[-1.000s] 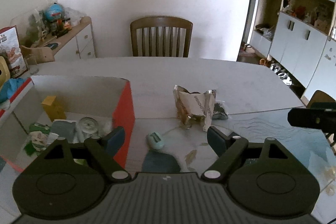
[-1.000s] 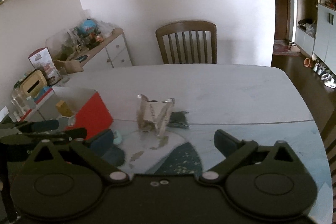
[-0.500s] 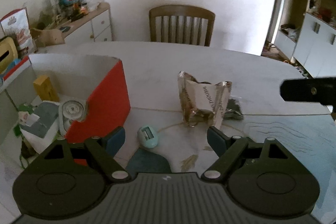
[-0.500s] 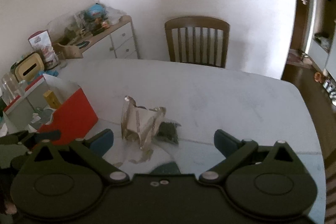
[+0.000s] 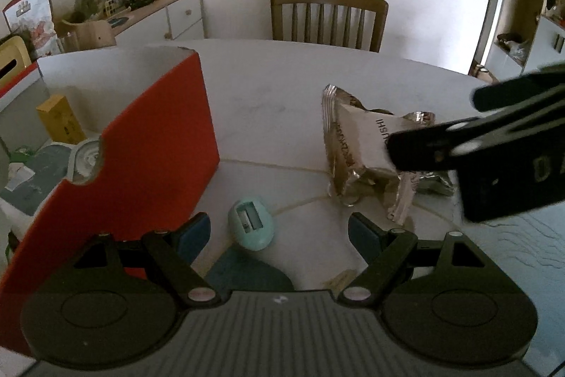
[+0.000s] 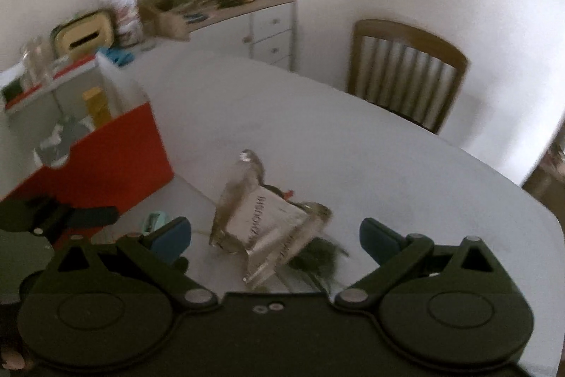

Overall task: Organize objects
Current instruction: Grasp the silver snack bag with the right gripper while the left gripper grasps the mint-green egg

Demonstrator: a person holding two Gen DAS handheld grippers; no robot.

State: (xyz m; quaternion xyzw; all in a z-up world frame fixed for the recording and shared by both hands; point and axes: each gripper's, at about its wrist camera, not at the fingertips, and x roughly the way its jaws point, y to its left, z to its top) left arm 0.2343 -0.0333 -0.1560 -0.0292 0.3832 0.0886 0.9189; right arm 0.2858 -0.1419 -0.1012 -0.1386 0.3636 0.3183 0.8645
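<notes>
- The left wrist view alone gives a clear look at the mint-green pencil sharpener on the table; in the right wrist view only a sliver of it shows past the blue left pad, and that view is blurred.
- The left wrist view also looks into the red-sided box, where a yellow carton, a round tin and grey packets lie.
- The right wrist view alone shows the dark crumpled bag just behind the silver foil snack packet, and the whole chair and sideboard.
- Left gripper: jaws spread wide, nothing between the pads. The sharpener lies just ahead of them, nearer the left pad, close beside the box's red wall.
- Right gripper: jaws wide apart, holding nothing. The foil packet stands on the table directly ahead, its lower end between the two fingers but touching neither.
- From the left wrist view the right gripper's dark body crosses in front of the foil packet's right side.
</notes>
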